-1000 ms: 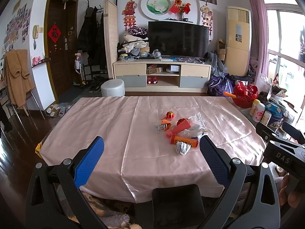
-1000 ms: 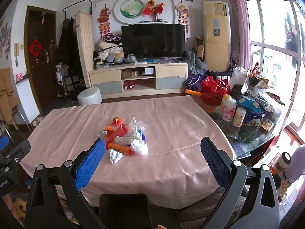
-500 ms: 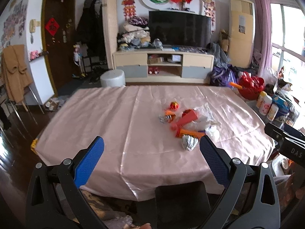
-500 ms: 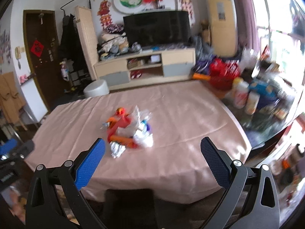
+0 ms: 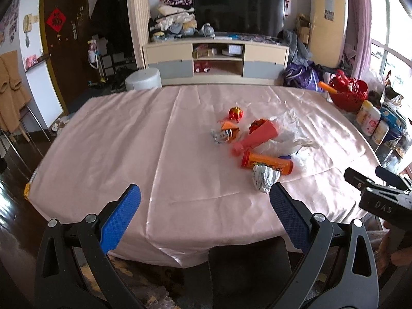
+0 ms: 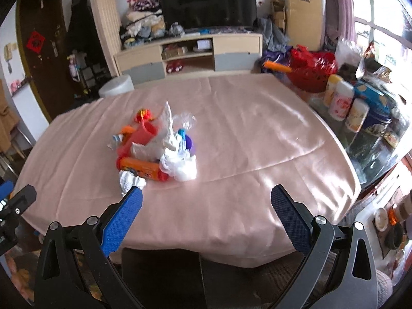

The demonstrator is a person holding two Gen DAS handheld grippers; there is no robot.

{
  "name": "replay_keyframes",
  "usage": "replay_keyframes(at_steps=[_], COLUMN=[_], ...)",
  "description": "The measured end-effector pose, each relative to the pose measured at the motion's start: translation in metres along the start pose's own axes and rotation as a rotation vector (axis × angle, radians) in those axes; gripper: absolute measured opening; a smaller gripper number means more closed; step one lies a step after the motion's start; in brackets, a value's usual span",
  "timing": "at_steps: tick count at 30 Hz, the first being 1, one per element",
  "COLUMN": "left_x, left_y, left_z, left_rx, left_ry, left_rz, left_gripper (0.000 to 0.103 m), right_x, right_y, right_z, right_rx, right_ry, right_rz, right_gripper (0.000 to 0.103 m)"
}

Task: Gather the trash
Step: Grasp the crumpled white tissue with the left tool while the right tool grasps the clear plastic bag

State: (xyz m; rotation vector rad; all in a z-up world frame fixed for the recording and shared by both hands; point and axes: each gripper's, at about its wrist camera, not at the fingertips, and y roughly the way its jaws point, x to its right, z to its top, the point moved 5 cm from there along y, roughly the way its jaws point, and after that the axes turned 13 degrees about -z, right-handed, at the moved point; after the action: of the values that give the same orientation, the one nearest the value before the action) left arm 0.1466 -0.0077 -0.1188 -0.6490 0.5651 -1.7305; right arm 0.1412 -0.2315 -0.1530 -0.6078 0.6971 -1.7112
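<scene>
A pile of trash lies on the pink tablecloth (image 5: pixel 128 141): an orange tube (image 5: pixel 267 165), a crumpled paper ball (image 5: pixel 264 177), a red cup (image 5: pixel 257 137), clear plastic wrap (image 5: pixel 291 131), a small red ornament (image 5: pixel 236 113) and an orange wrapper (image 5: pixel 226 132). In the right wrist view the pile shows the orange tube (image 6: pixel 140 166), a white crumpled bag (image 6: pixel 181 164) and the paper ball (image 6: pixel 130 180). My left gripper (image 5: pixel 203 198) is open and empty, near the table's front edge. My right gripper (image 6: pixel 206 198) is open and empty, right of the pile.
A side table at the right holds bottles (image 6: pixel 340 100), a blue box (image 6: pixel 373 100) and a red basket (image 6: pixel 309 74). A TV stand (image 5: pixel 216 60) and a white stool (image 5: pixel 143 78) stand beyond the table. The other gripper shows at the right edge (image 5: pixel 381 193).
Both grippers have moved forward and tilted down toward the table. The trash pile now looks nearer and lower in both views. Both stay open.
</scene>
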Motion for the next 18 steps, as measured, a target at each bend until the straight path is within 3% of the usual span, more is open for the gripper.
replay_keyframes(at_steps=[5, 7, 9, 11, 17, 18], left_x=[0.002, 0.001, 0.0, -0.003, 0.0, 0.001], left_y=[0.03, 0.042, 0.051, 0.057, 0.079, 0.082], left_z=[-0.006, -0.008, -0.01, -0.011, -0.009, -0.009], left_rx=[-0.059, -0.082, -0.098, -0.112, -0.148, -0.154], left_ry=[0.012, 0.012, 0.005, -0.015, -0.022, -0.02], left_rz=[-0.037, -0.025, -0.023, -0.043, -0.091, -0.102], left_gripper=[0.095, 0.095, 0.095, 0.095, 0.087, 0.085], right_x=[-0.012, -0.016, -0.021, -0.025, -0.038, -0.041], right_y=[0.033, 0.046, 0.059, 0.068, 0.084, 0.087], right_z=[-0.004, -0.002, -0.001, 0.0, 0.004, 0.004], right_rx=[-0.056, -0.083, -0.107, -0.126, -0.127, -0.127], right_ry=[-0.013, -0.024, -0.031, -0.037, -0.048, -0.059], right_rz=[0.03, 0.051, 0.066, 0.086, 0.128, 0.127], right_gripper=[0.097, 0.088, 0.072, 0.067, 0.067, 0.063])
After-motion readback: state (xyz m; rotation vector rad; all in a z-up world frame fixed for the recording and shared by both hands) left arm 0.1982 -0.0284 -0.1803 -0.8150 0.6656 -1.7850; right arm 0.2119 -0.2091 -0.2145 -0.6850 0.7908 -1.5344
